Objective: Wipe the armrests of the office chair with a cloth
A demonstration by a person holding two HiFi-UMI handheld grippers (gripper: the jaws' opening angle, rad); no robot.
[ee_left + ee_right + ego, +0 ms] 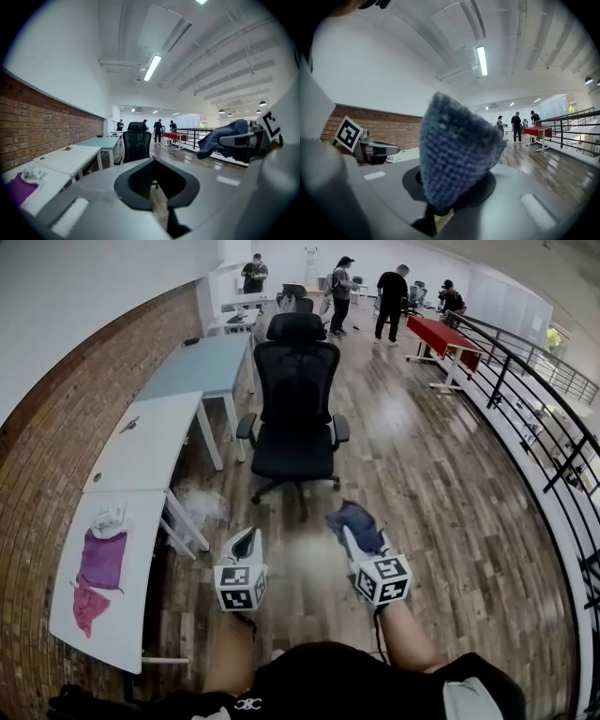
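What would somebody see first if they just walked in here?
Probably the black office chair, standing on the wood floor straight ahead. Next comes the fuzzy blue cloth pinched in the right gripper down front, while the left gripper beside it is shut on nothing. A purple cloth and a red cloth lie on the white desk at the left.

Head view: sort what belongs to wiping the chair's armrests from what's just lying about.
For the job: blue cloth in the jaws of the right gripper; office chair; its armrests.
Lying about: purple cloth and red cloth on the white desk; red table.
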